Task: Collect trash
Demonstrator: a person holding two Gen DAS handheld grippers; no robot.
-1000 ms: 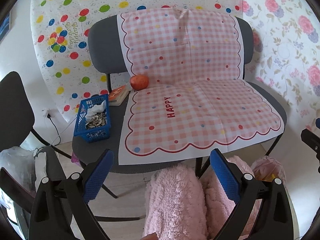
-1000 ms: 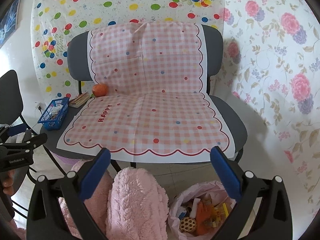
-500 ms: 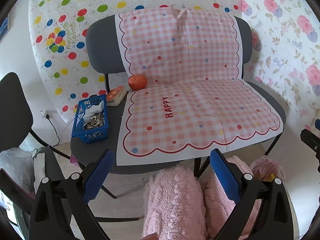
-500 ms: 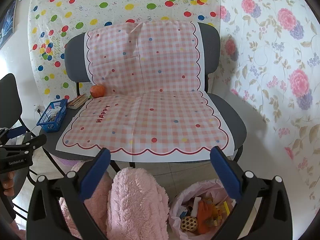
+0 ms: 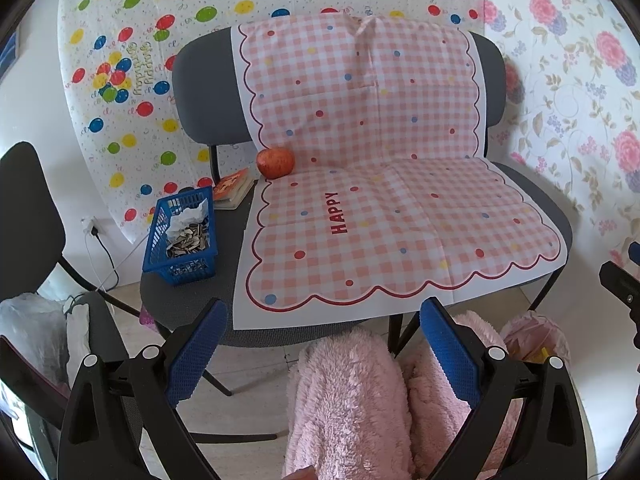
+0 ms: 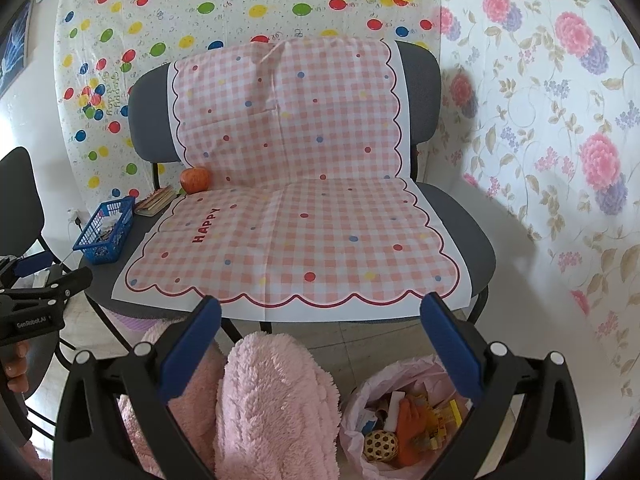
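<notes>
A blue basket (image 5: pixel 182 236) holding seed shells and crumpled paper sits at the left end of a grey bench (image 5: pixel 200 304), also seen in the right wrist view (image 6: pixel 106 230). A pink trash bag (image 6: pixel 400 420) full of scraps stands on the floor below my right gripper (image 6: pixel 320 344), which is open and empty. The bag's edge (image 5: pixel 532 336) shows at lower right in the left wrist view. My left gripper (image 5: pixel 322 350) is open and empty, in front of the bench, well short of the basket.
A pink checked "HAPPY" sheet (image 5: pixel 380 208) covers the bench. An apple (image 5: pixel 275 163) and a small book (image 5: pixel 234 188) lie behind the basket. The person's knees in pink fleece (image 5: pixel 348 400) are below the grippers. A black chair (image 5: pixel 28 216) stands at left.
Both grippers have drifted slightly; the bench and basket have shifted a little left in the left wrist view. Both grippers stay open and empty.
</notes>
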